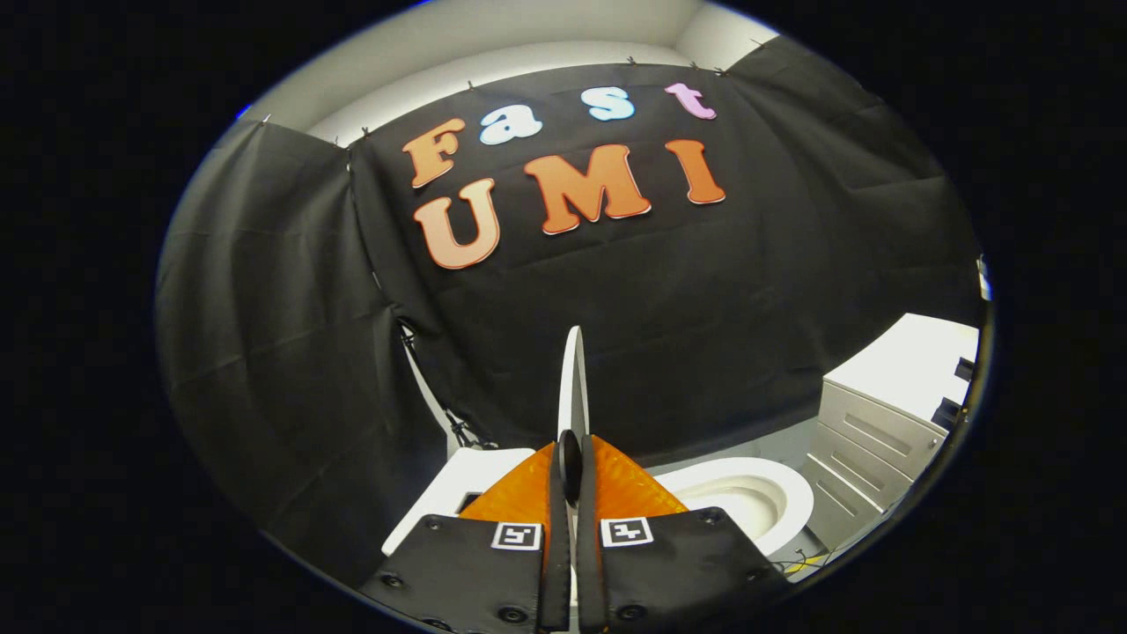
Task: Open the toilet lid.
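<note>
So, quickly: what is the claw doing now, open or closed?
Claw: closed on the edge of the raised toilet lid, which stands upright between both fingers, beside the open bowl.

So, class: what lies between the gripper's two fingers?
In the gripper view, the raised toilet lid, seen edge-on, sits between the fingers of the gripper, which look closed on it.
</note>
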`<act>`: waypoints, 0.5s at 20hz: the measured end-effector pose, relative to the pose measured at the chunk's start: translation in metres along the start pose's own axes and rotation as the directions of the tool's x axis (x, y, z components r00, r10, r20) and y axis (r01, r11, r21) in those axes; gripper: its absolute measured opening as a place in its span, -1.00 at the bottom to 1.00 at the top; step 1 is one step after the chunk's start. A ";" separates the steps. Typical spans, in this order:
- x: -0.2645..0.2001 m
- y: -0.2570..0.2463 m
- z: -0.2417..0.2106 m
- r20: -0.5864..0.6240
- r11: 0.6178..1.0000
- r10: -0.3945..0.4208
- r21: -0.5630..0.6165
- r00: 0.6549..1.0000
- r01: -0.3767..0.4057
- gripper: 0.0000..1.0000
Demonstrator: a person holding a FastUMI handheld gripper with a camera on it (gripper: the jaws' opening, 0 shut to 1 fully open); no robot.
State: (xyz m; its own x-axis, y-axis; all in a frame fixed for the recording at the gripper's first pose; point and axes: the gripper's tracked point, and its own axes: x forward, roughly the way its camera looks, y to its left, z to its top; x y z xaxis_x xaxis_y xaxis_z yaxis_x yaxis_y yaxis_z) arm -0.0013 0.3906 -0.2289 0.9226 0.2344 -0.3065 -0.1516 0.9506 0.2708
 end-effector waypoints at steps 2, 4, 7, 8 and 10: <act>0.002 0.014 -0.001 0.000 1.000 0.015 -0.027 1.000 -0.015 -0.77; 0.003 0.027 -0.003 -0.004 0.999 0.028 -0.037 1.000 -0.028 -0.77; 0.005 0.047 -0.003 -0.010 0.998 0.052 -0.044 0.999 -0.053 -0.77; 0.005 0.054 -0.004 -0.014 0.997 0.064 -0.044 0.998 -0.064 -0.77; 0.006 0.066 -0.007 -0.019 0.995 0.084 -0.053 0.996 -0.085 -0.77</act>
State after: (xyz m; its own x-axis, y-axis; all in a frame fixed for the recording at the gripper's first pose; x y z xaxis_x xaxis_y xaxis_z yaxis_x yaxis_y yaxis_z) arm -0.0085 0.4566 -0.2193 0.8996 0.3174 -0.3001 -0.2479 0.9367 0.2473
